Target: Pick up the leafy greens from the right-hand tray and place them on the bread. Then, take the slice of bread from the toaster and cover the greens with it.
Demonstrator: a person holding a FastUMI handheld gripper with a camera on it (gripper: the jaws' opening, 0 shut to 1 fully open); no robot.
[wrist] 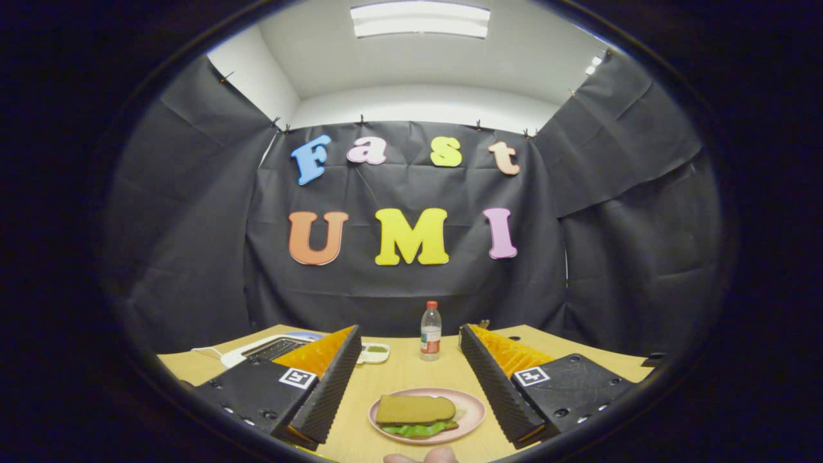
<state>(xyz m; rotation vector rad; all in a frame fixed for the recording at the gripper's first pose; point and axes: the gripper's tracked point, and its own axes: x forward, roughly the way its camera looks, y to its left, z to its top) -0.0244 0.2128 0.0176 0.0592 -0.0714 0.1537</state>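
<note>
The gripper [409,376] sits above the near edge of a light wood table [398,376], fingers spread wide apart and gripping nothing. Each finger carries a small square black-and-white marker on its top face, more of a coded pattern than anything readable.

Right between the fingers, close in, there's a pink plate [472,411] with the sandwich already stacked: a top slice [415,408] of brown bread lying flat over the greens [411,429], which stick out along the near side and a bit to the right. A sliver of a lower slice peeks out under the greens at the right end. So greens on bread, bread on greens, all on the plate, touching neither finger.

Farther back, roughly centre, a small clear bottle [431,330] with a red cap stands upright. It has a label band with some red on it, but the writing is way too small to make out. Left of the bottle, just past the left finger's tip, is a little white tray [375,352] with something green in it. Far left, partly behind the left finger, is the white toaster [267,349], slots dark, with a white cord trailing off to its left.

At the very near edge, below the plate, a couple of the person's fingertips [421,457] poke in.
</note>
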